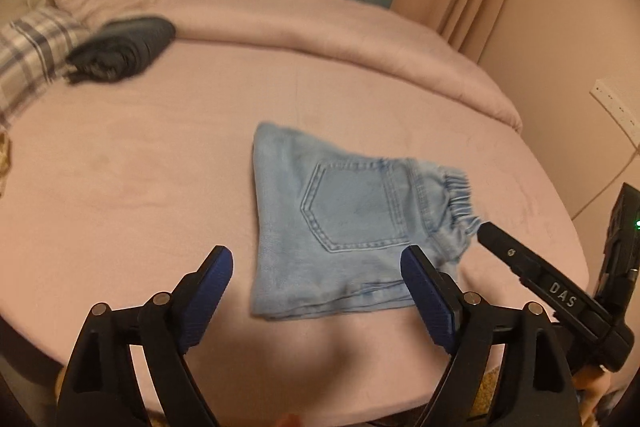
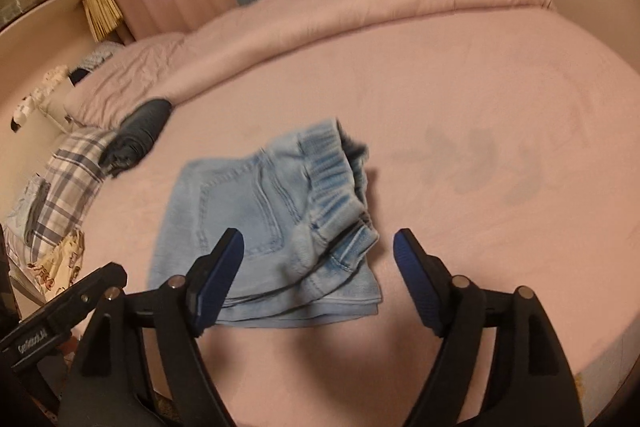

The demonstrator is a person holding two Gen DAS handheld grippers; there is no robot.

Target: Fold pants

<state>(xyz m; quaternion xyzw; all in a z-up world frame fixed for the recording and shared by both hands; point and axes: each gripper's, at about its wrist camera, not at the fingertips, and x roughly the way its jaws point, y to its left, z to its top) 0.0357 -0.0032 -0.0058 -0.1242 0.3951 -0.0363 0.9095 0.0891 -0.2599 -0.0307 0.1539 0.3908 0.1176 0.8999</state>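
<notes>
Left hand-held gripper [image 1: 317, 269] hangs low over the near edge of the bed [image 1: 160, 155], its blue-padded jaws spread wide and holding nothing; its right pad sits in front of the near right corner of the pants [image 1: 344, 223], though whether it touches the cloth is hard to say from this angle. Moving right, those light blue denim pants lie on the pink sheet as a compact, squarish bundle, back pocket up, with the gathered elastic waistband at the right end. Further right, the right hand-held gripper [image 2: 319, 253] is also wide open and empty, its left pad over the pocket side of the bundle and its right pad over bare sheet beside the waistband, which stands up bunched and loose in the right wrist view.

Judging by the layered edges along the near side, the folding looks nearly done, and the step in hand seems to be a release or a final tidy. The next move likely calls for flattening that puffed waistband so the stack lies even, or gripping the bundle from both ends to carry it away without letting the layers slip.

Far left, near the pillows, a dark folded garment [image 1: 120, 49] rests beside a plaid cloth [image 1: 28, 55].
</notes>
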